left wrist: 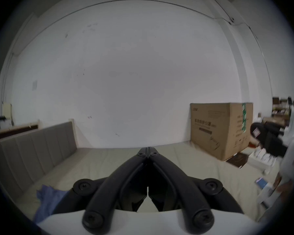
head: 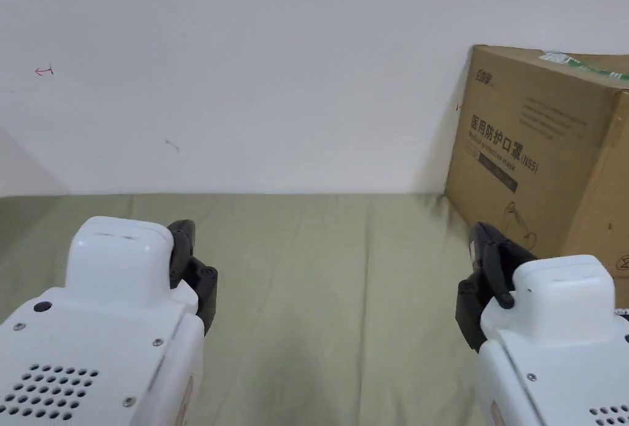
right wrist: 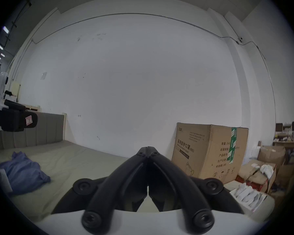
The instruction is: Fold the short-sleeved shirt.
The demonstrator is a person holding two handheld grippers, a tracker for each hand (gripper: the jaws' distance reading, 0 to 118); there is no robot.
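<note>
Shirt [right wrist: 22,169] — a blue garment, crumpled in a heap, not spread — lies on the olive bed sheet [head: 332,273] at the headboard [right wrist: 41,130] end, far from the cardboard box [right wrist: 209,152].

Left gripper [left wrist: 148,151]: jaws pressed together tip to tip, nothing between them, held above the sheet. In its own view a corner of the blue cloth shows low and to its left, close by.

Right gripper [right wrist: 147,150]: jaws likewise closed and empty, held just beside the box. From it the shirt lies well off to the left, beyond the left gripper.

Judgement: the shirt sits leftward of both tools, away from the box; the left gripper is clearly the nearer. The heap's long axis cannot be told. Folding has not begun — the garment must first be reached and laid flat.
</note>
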